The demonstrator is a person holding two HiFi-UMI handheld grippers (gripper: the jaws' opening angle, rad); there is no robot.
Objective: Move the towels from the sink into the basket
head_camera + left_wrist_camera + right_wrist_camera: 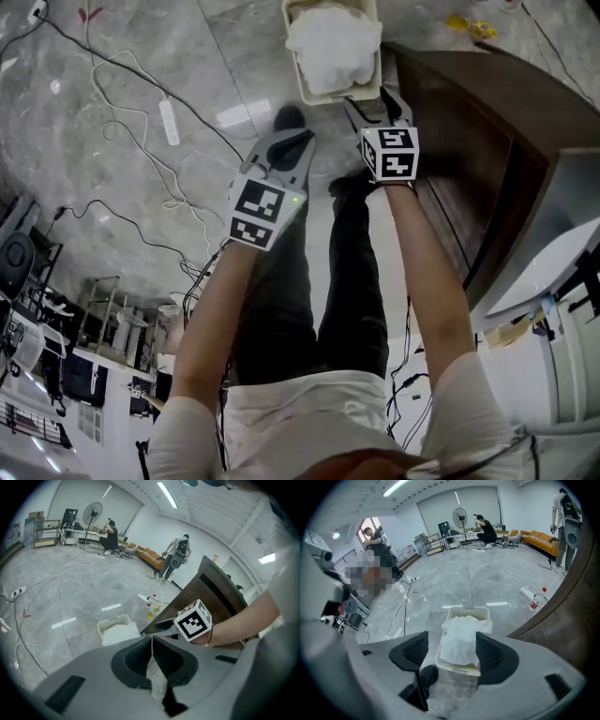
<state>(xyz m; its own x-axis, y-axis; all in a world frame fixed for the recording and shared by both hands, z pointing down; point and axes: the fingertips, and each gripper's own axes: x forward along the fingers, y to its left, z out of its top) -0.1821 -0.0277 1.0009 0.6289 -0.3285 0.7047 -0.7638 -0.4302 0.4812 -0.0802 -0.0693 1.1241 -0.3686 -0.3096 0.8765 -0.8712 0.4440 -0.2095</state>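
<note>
A cream basket (314, 91) stands on the grey floor, heaped with white towels (330, 45). My right gripper (368, 103) hovers at the basket's near right rim. In the right gripper view my right gripper (452, 639) stands open. The top towel (459, 641) lies on the basket (459, 667) below the gap, and the pads do not press it. My left gripper (292, 141) hangs to the left of the basket, a little nearer to me. Seen from its own camera, my left gripper (151, 641) is shut with nothing between its jaws. The same view shows the basket (112, 623) lower left.
A dark wooden counter (487, 122) runs along the right, close to the basket. Cables and a white power strip (169, 120) lie on the floor to the left. The person's black shoe (427, 674) stands beside the basket. People and a standing fan (460, 513) are far off.
</note>
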